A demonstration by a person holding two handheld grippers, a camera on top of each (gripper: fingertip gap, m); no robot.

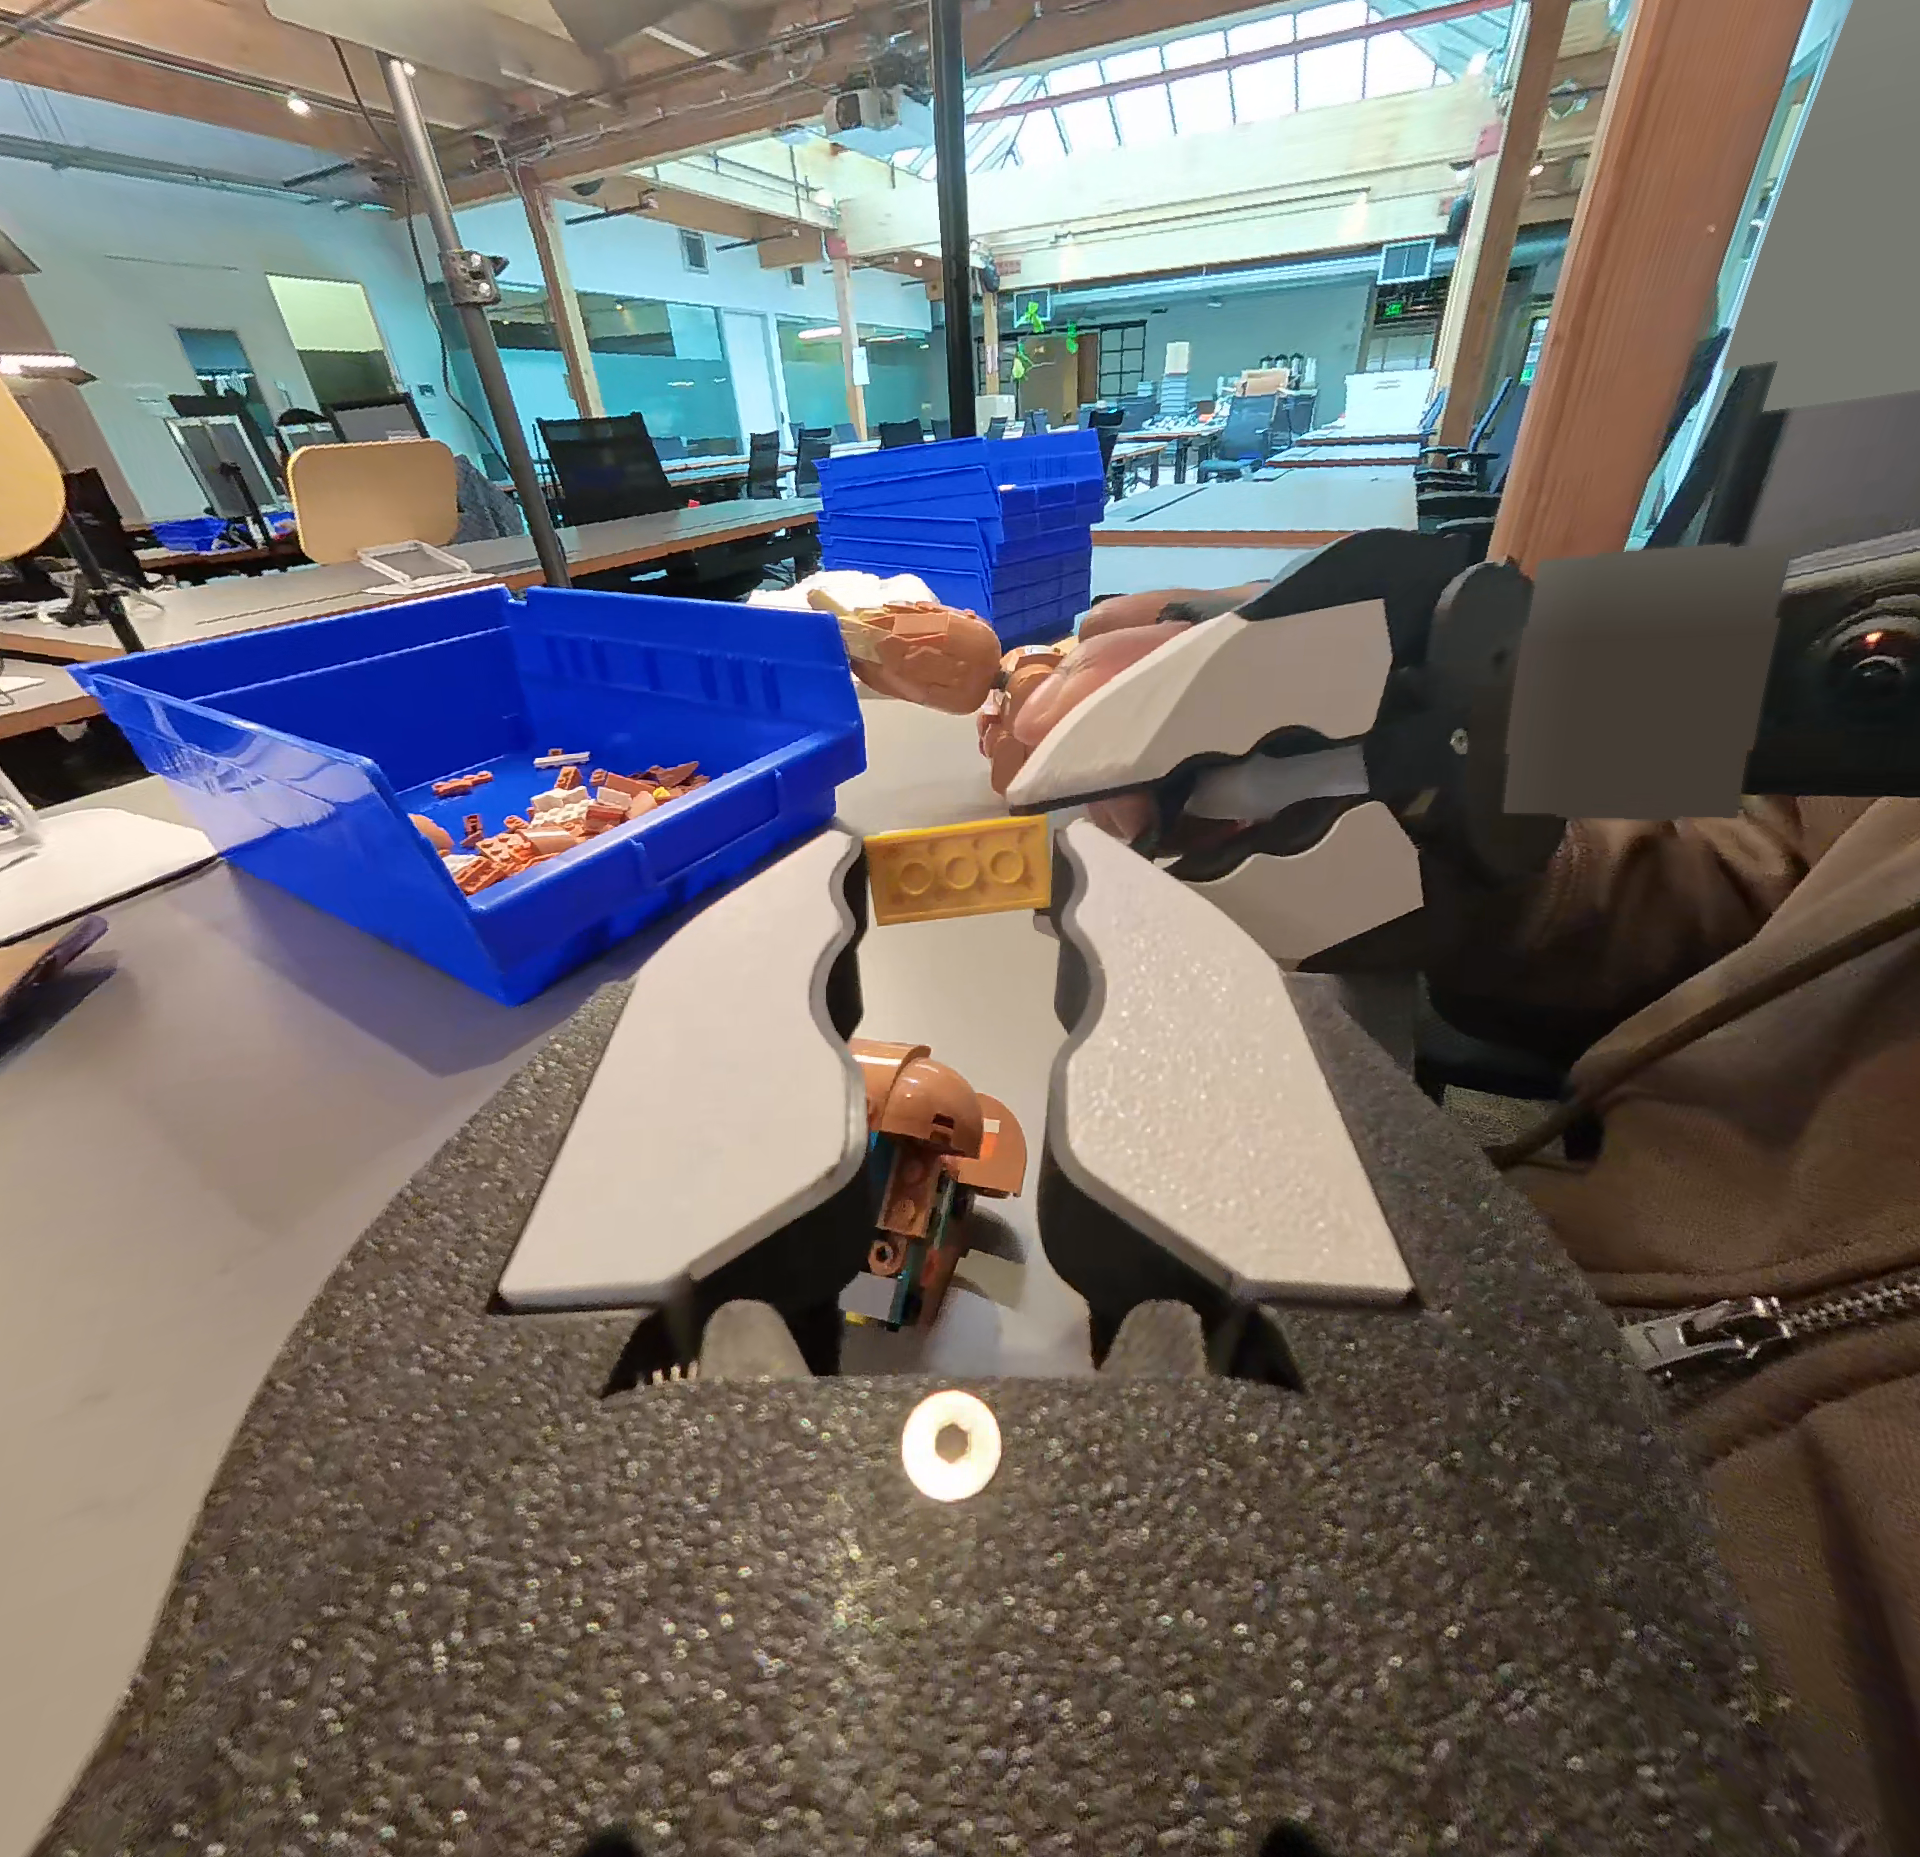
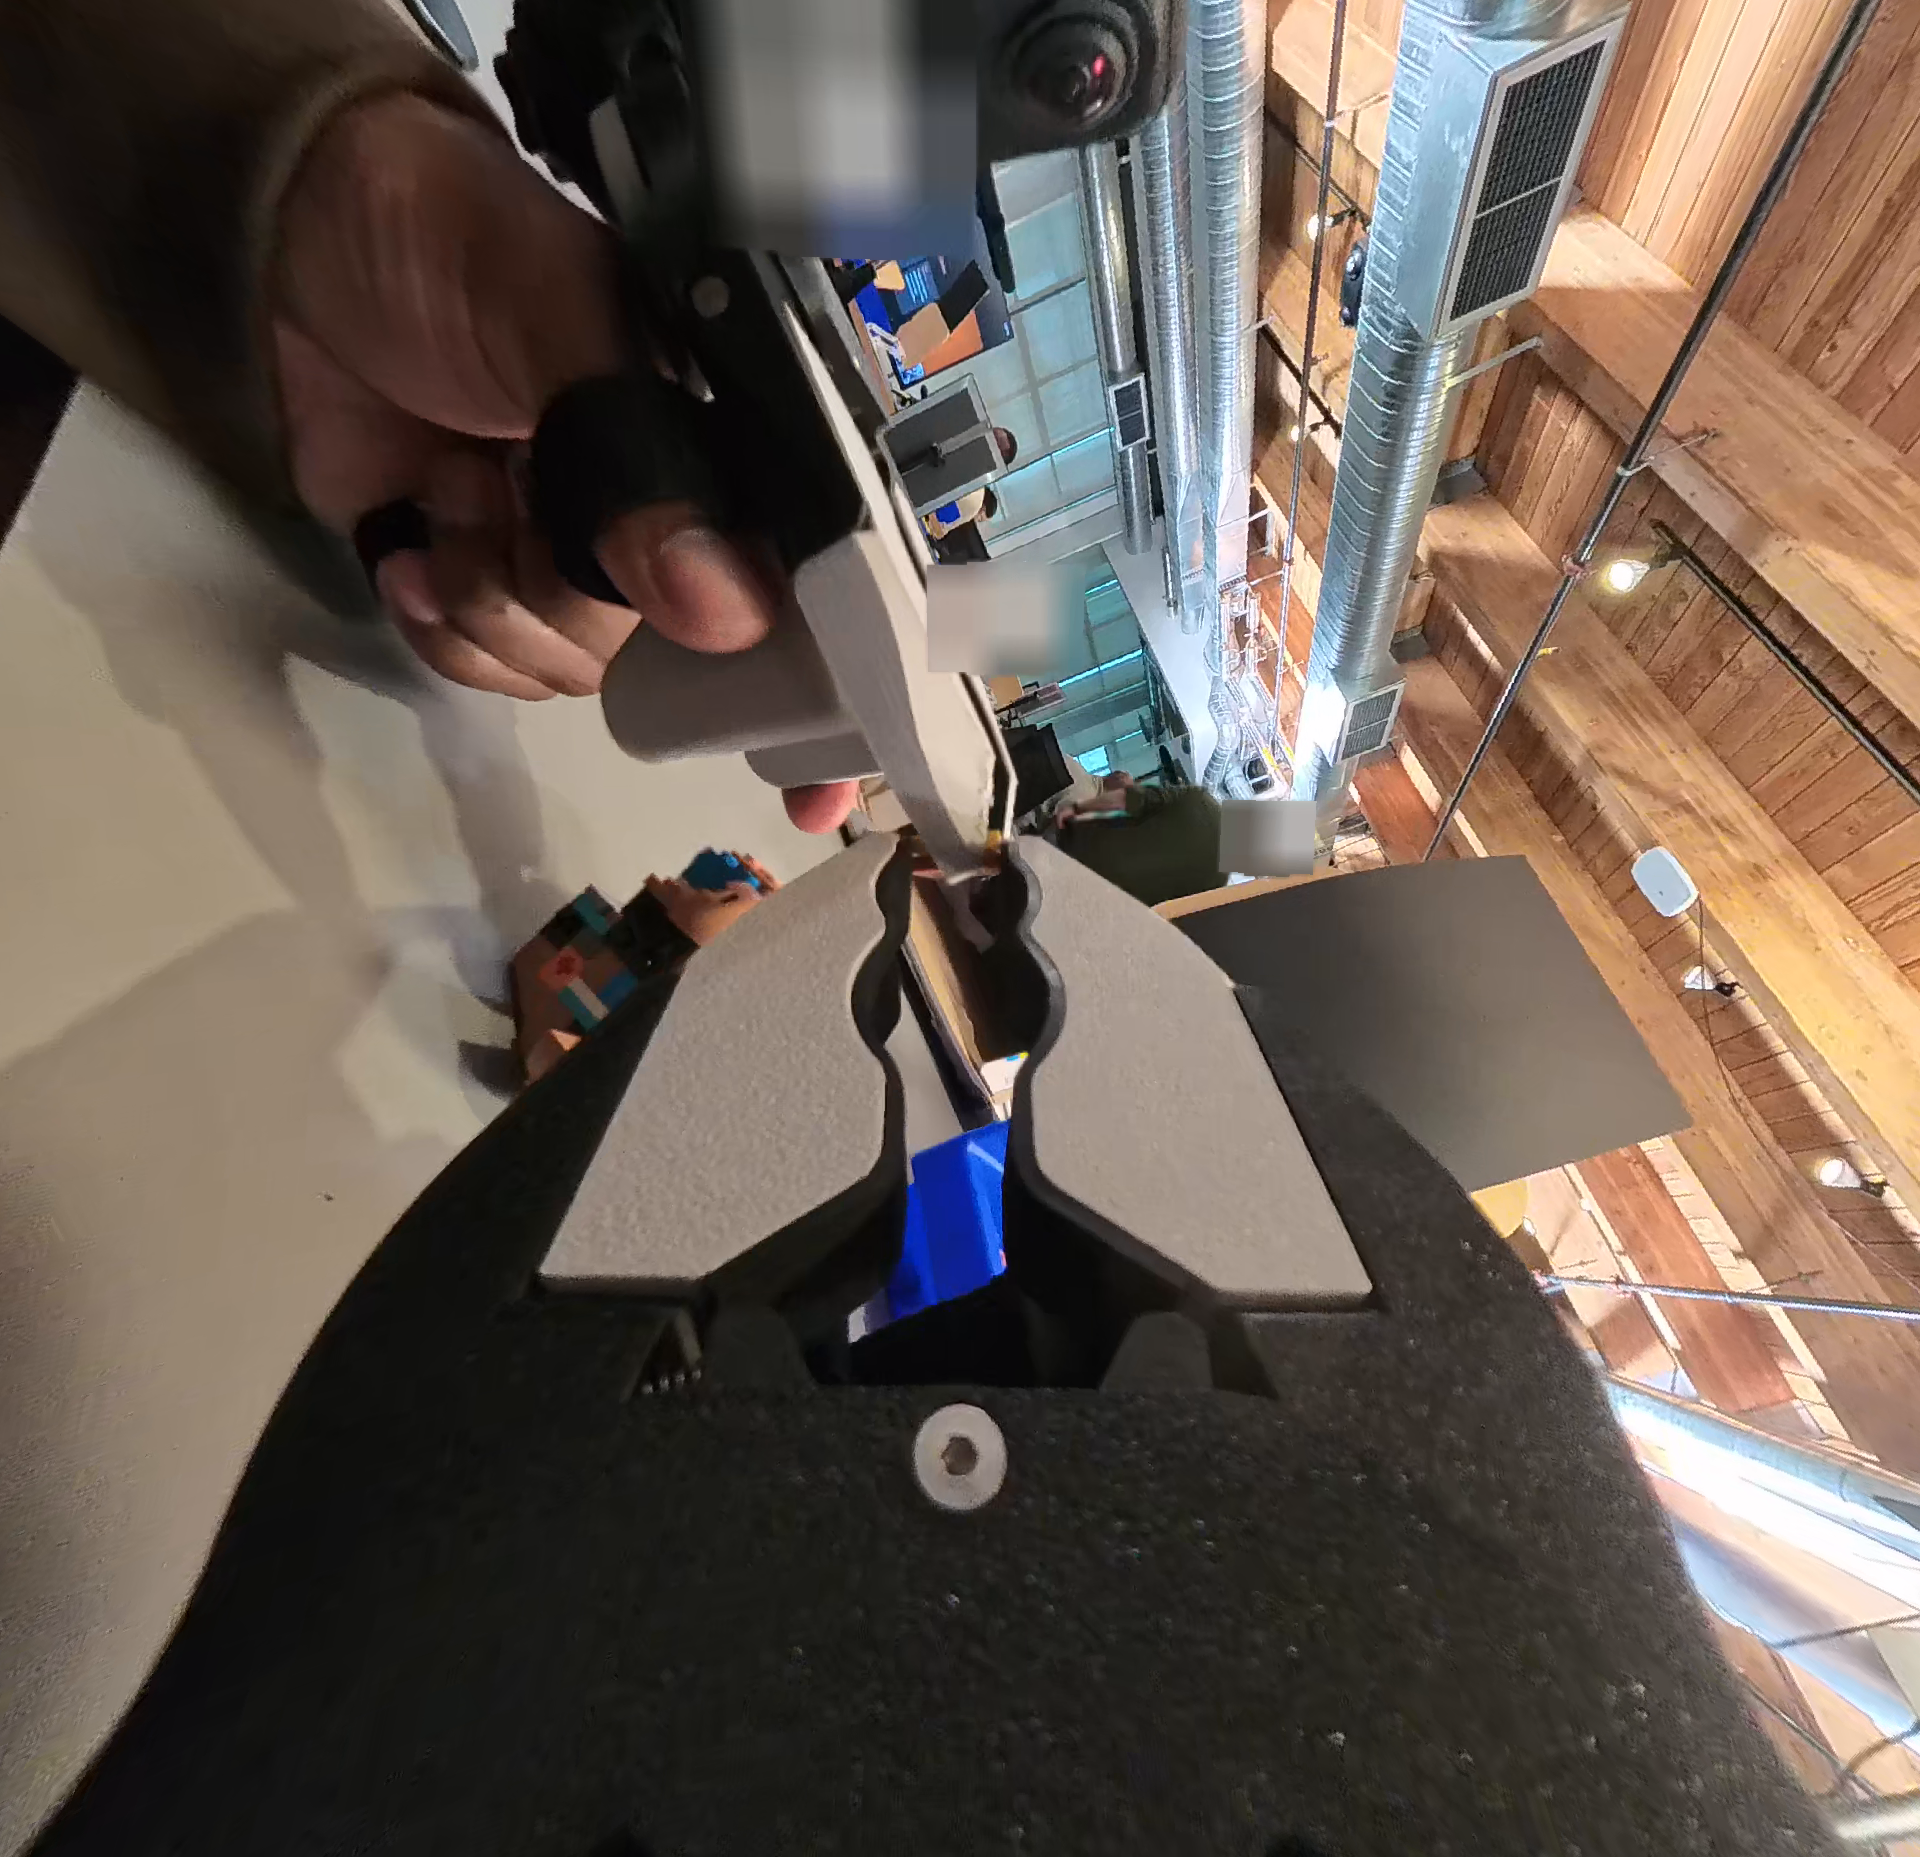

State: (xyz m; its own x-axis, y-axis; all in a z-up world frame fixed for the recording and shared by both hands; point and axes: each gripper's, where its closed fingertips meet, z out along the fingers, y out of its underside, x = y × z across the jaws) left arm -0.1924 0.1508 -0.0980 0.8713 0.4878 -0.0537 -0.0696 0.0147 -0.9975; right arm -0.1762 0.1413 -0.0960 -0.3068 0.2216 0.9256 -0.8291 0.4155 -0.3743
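My left gripper point(image 1: 958, 877) is shut on a yellow brick point(image 1: 956, 875), gripped by its ends at the fingertips, studs facing the camera, above the grey table point(image 1: 260, 1132). My right gripper point(image 1: 1081, 820) comes in from the right, rolled on its side, with its tips next to the brick's right end. In the right wrist view its jaws point(image 2: 958, 857) stand a narrow gap apart around the left gripper's fingertip point(image 2: 940, 820). Whether they clamp anything is hidden. A brown brick model point(image 1: 935, 1153) lies on the table under my left gripper and also shows in the right wrist view point(image 2: 623, 960).
An open blue bin point(image 1: 343, 758) with several loose brown and white bricks stands at the left. More brown brick assemblies point(image 1: 914, 654) lie behind the grippers. A stack of blue bins point(image 1: 966, 529) stands farther back. A person's brown sleeve point(image 1: 1714, 1080) fills the right. The tips of both grippers are at nearly the same place.
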